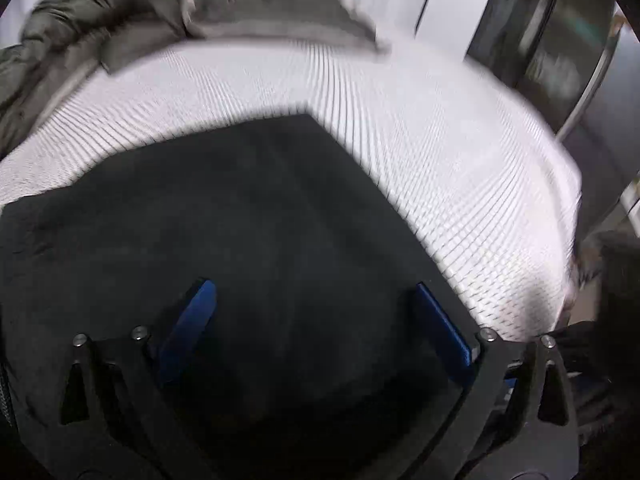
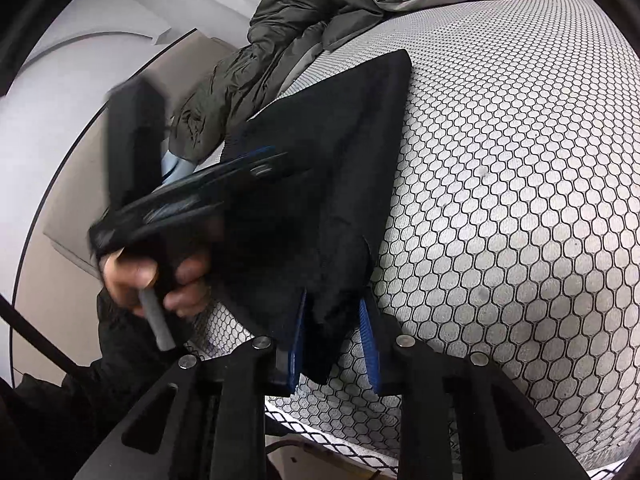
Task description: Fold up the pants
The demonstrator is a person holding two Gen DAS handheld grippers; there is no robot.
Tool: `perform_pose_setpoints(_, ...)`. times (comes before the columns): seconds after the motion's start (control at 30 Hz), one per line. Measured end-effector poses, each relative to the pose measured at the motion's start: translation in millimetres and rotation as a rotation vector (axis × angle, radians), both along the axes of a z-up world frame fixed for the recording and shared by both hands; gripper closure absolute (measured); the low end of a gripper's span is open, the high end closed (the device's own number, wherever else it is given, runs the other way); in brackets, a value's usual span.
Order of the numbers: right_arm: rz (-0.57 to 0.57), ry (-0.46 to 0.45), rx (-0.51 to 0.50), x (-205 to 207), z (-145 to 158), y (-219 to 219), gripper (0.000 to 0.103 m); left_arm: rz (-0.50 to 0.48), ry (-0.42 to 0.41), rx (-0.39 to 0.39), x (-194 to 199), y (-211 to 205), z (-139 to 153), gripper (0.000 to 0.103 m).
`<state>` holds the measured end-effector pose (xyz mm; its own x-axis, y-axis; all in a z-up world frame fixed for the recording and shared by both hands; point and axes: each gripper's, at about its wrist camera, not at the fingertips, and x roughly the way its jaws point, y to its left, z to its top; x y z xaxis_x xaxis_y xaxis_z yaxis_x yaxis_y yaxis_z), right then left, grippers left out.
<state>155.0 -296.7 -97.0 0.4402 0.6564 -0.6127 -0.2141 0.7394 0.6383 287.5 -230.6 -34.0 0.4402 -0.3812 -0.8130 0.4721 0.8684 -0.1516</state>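
The black pants (image 1: pixel 224 208) lie folded on the white honeycomb-patterned mattress (image 1: pixel 420 128). My left gripper (image 1: pixel 312 292) hovers over them with its blue fingers (image 1: pixel 192 320) wide apart and nothing between them; the view is blurred. In the right wrist view the pants (image 2: pixel 352 152) stretch along the mattress edge, and my right gripper (image 2: pixel 334 308) is shut on a near corner of the cloth, its blue pads (image 2: pixel 366 324) pressing a bunched fold. The left gripper (image 2: pixel 256 160), held in a hand, shows there over the pants' far left side.
An olive-green puffy jacket (image 2: pixel 280 40) lies at the far end of the mattress (image 2: pixel 520 200), and also shows in the left wrist view (image 1: pixel 80 20). A grey blanket (image 1: pixel 280 8) lies beside it. The mattress edge drops off to the floor at the left (image 2: pixel 60 200).
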Motion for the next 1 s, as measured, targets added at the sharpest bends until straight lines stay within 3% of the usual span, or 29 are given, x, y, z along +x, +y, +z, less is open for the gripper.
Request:
perform_pose_setpoints(0.1, 0.023, -0.024, -0.054, -27, 2, -2, 0.099, 0.049, -0.009, 0.048, 10, 0, -7, 0.006)
perform_pose_setpoints(0.2, 0.053, -0.027, -0.075, -47, 0, 5, 0.099, 0.066, -0.012, 0.047, 12, 5, -3, 0.007)
perform_pose_setpoints(0.27, 0.027, -0.047, -0.038, -52, 7, -2, 0.096, 0.076, -0.011, 0.017, 4, 13, 4, 0.012)
perform_pose_setpoints(0.37, -0.028, -0.089, -0.013, -59, 20, -18, 0.081, 0.013, -0.056, -0.043, -14, 14, 16, 0.012)
perform_pose_setpoints(0.43, -0.04, -0.079, 0.002, -53, 16, -19, 0.079, -0.025, -0.083, -0.002, -19, 1, 14, 0.012)
perform_pose_setpoints(0.47, -0.039, -0.055, 0.003, -40, 10, -15, 0.08, -0.036, -0.078, 0.03, -17, -5, 8, 0.012)
perform_pose_setpoints(0.53, -0.033, -0.016, -0.016, -33, -4, -7, 0.101, -0.022, -0.04, 0.068, -9, -12, -6, 0.012)
perform_pose_setpoints(0.6, -0.008, -0.021, -0.041, -41, -7, 2, 0.101, 0.013, -0.033, 0.047, -4, -7, -6, 0.012)
perform_pose_setpoints(0.73, 0.004, -0.007, -0.056, -59, -2, -1, 0.101, 0.079, -0.057, 0.046, -5, 7, 7, 0.019)
perform_pose_setpoints(0.87, -0.039, -0.084, -0.046, -68, 20, -18, 0.086, -0.005, -0.134, -0.048, -38, 18, 31, 0.018)
perform_pose_setpoints(1.0, -0.105, -0.077, 0.002, -38, 17, -29, 0.083, -0.094, -0.152, 0.015, -62, 5, 30, 0.017)
